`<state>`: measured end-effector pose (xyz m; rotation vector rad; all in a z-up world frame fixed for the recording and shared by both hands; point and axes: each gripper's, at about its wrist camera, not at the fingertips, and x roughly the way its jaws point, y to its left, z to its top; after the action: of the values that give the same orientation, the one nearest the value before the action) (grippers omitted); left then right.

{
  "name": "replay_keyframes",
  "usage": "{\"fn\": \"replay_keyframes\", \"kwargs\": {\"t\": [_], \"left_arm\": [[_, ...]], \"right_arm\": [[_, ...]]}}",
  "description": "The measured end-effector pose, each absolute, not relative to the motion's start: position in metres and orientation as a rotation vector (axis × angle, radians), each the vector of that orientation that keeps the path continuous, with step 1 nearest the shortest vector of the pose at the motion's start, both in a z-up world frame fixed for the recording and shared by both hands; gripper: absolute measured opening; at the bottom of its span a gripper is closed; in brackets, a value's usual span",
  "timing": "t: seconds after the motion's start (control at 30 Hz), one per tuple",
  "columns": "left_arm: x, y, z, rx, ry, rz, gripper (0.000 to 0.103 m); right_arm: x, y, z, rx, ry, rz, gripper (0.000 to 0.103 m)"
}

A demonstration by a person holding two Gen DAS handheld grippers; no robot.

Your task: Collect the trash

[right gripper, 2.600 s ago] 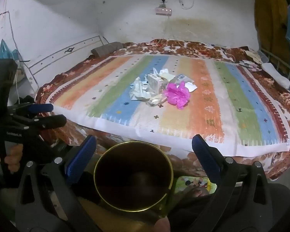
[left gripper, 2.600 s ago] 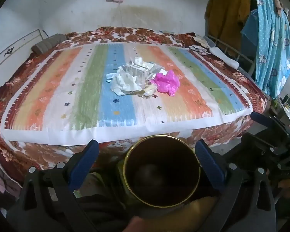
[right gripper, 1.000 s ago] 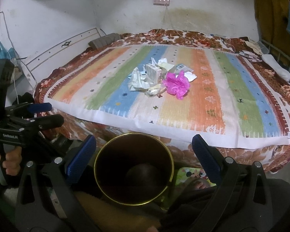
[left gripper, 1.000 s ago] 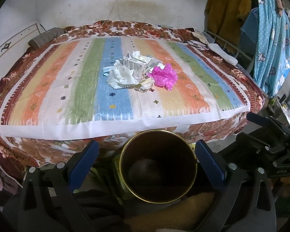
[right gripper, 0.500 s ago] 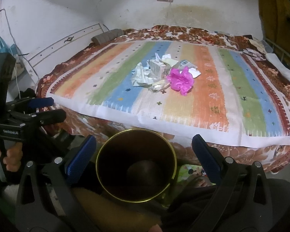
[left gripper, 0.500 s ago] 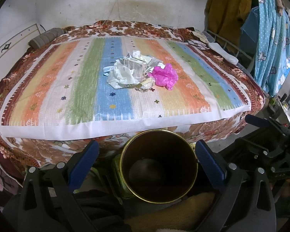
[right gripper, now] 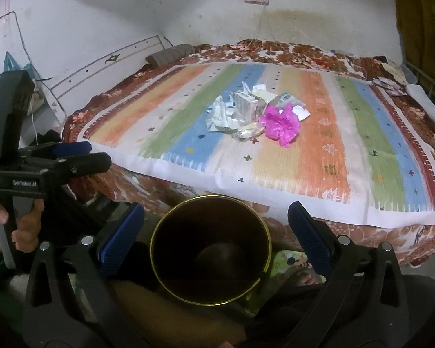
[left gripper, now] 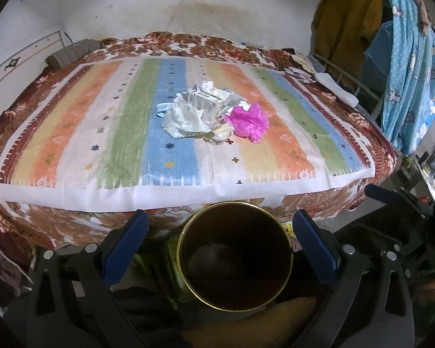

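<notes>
We are holding both tongs, left [left gripper: 217, 236] and right [right gripper: 216, 226], agape and empty. Trash [left gripper: 210, 114], mid-frame on the bed [left gripper: 72, 133], is looking light, crumpled, soft; we are pinching protruding folds.

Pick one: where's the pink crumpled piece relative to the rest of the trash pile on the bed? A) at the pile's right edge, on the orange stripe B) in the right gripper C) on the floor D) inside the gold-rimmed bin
A: the pink crumpled piece lies at the right edge of the trash pile on the bedspread's orange stripe; the bin sits below the bed edge and both grippers are open and empty.
</notes>
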<state>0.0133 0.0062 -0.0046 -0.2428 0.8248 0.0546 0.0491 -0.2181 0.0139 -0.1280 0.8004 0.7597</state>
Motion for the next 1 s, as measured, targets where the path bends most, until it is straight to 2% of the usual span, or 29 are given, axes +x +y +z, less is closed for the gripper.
{"fn": "replay_keyframes", "kwargs": {"t": [1.0], "left_arm": [[0.123,0.068,-0.002,-0.328,0.914,0.154,0.097]], "right_arm": [[0.158,-0.165,0.004,-0.132,0.917,0.747,0.094]]}}
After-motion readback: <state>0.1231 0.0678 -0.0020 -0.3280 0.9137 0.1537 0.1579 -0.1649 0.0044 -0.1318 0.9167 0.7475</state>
